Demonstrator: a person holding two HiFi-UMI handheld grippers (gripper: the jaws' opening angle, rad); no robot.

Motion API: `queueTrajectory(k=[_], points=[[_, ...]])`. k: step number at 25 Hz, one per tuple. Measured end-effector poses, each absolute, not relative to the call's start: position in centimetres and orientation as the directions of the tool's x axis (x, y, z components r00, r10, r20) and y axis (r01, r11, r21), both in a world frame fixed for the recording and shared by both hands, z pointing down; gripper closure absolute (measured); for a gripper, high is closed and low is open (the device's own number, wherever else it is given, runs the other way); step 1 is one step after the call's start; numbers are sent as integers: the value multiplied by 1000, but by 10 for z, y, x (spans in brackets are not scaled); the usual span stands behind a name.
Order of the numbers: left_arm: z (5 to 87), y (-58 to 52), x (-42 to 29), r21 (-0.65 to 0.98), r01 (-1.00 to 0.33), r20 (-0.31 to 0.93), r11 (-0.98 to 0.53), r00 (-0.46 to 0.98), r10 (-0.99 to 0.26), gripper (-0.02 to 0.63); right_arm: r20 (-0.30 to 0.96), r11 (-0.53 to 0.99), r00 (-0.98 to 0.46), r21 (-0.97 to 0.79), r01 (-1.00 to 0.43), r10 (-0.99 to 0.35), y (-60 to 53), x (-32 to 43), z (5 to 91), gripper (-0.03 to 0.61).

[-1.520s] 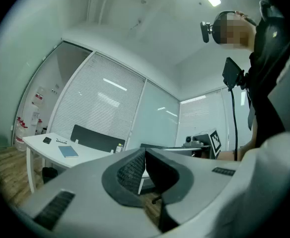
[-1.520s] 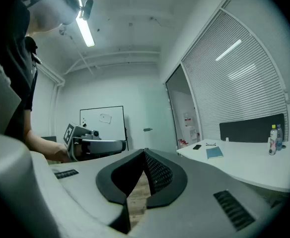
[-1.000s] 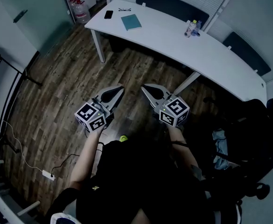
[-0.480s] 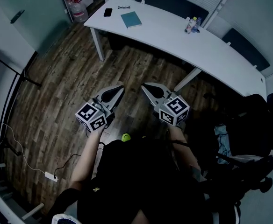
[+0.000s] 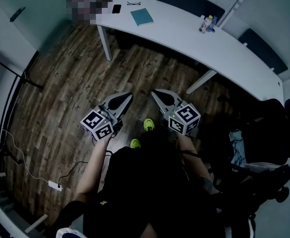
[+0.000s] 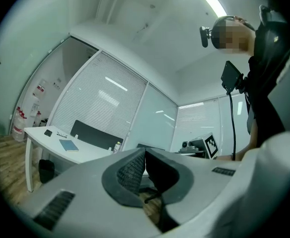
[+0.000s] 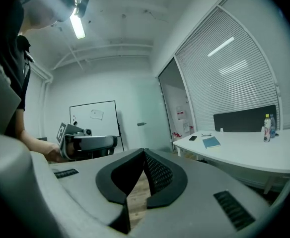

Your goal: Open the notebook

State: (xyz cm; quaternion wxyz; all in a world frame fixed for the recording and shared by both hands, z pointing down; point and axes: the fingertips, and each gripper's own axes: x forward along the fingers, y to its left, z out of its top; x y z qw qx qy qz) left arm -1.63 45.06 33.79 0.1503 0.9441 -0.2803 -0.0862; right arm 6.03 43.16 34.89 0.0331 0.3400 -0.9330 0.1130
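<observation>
A teal notebook lies closed on the long white desk at the far side of the room; it also shows small in the left gripper view as the notebook and in the right gripper view as the notebook. My left gripper and my right gripper are held side by side over the wooden floor, well short of the desk. Both are shut with nothing between their jaws, tips touching.
A phone and a pair of glasses lie left of the notebook. Two bottles stand further right on the desk. Dark chairs stand at my right, and a cable with a power strip lies on the floor at left.
The desk has drifted slightly up and right in the head view as the person steps forward; a bright green shoe now shows between the grippers. Both grippers stay shut.
</observation>
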Motion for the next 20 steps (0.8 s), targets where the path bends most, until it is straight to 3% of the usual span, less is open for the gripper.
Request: queueTrajectory(k=[20], points=[[358,337,-12,349,-558,-26,-752,797,-603,594,172,789,-811,-189,-584,-559,310,57,369,580]])
